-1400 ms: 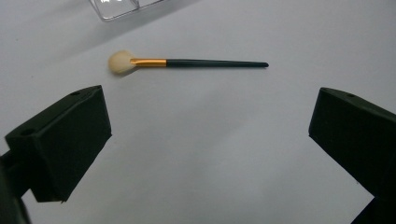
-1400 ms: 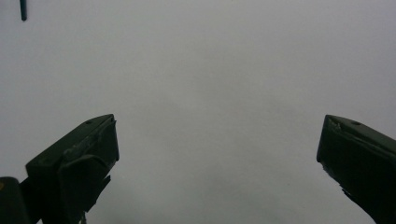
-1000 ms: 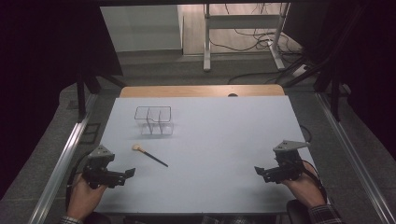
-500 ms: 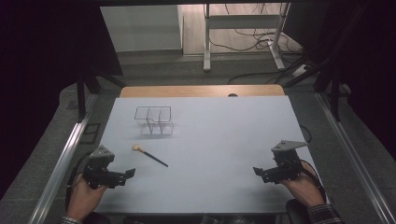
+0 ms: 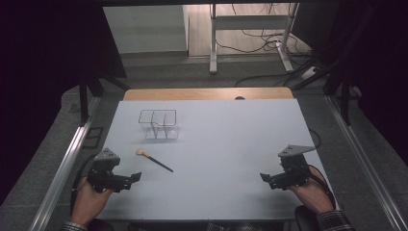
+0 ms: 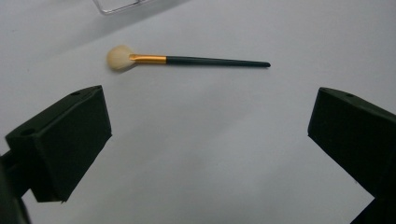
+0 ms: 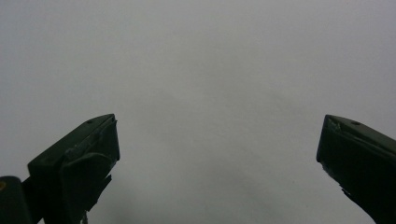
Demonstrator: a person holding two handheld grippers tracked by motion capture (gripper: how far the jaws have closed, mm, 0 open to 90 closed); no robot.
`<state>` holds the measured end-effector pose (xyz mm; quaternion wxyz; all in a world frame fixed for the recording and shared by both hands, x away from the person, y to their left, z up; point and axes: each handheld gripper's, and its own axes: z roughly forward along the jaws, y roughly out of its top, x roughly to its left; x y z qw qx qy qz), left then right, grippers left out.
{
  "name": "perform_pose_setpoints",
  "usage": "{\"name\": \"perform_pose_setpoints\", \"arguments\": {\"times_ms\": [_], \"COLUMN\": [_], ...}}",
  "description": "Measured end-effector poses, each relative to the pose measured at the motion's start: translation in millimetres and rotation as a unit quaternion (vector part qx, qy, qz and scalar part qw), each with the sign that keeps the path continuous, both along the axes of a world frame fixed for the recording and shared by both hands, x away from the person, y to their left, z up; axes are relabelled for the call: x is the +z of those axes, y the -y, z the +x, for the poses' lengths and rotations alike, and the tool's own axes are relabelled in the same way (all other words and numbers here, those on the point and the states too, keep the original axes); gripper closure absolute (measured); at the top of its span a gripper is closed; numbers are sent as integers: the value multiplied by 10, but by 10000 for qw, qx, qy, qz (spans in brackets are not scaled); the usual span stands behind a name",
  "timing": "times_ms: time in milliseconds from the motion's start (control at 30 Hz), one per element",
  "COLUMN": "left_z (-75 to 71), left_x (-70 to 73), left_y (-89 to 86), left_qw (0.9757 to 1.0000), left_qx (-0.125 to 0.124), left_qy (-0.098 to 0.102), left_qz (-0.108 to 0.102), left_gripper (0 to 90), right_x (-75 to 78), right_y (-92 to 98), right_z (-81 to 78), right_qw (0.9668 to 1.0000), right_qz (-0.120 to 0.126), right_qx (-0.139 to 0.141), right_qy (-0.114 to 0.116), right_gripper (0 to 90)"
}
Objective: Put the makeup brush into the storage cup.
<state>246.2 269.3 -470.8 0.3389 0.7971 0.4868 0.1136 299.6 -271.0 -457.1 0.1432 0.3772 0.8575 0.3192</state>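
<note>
brush (image 5: pixel 153 159) and organizer (image 5: pixel 159 124) left, table (image 5: pixel 231 139) otherwise open

black grippers (image 5: pixel 136 177) | grey three-cornered plates | black cables | plaid cuffs (image 5: pixel 332 220)

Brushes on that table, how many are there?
1. The makeup brush lies flat on the white table, just ahead of the left gripper, near the clear organizer.

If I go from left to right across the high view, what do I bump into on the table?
Left gripper → makeup brush → right gripper. The clear divided organizer sits farther back, overlapping the brush's span, so I left it out.
</note>
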Motion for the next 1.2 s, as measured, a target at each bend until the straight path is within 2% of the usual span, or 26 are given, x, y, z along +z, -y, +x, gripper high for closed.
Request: {"name": "perform_pose_setpoints", "arguments": {"times_ms": [167,633,767,1200], "left_z": [33,80,119,231], "left_x": [-1,12,24,60], "left_y": [32,61,82,121], "left_qw": [10000,9999,9999,9999], "left_qx": [14,41,35,36], "left_qy": [-28,-18,-25,-44], "left_qz": [89,107,164,159], "left_gripper": [0,0,0,0], "right_x": [-2,-10,-13,-15], "right_y": [-5,-22,-28,-37], "right_z": [2,-1,0,2], "right_qw": [10000,9999,9999,9998], "right_qz": [-41,-113,-143,-182], "right_qx": [11,35,60,71], "right_qy": [-25,-40,-56,-57], "right_gripper": [0,0,0,0]}}
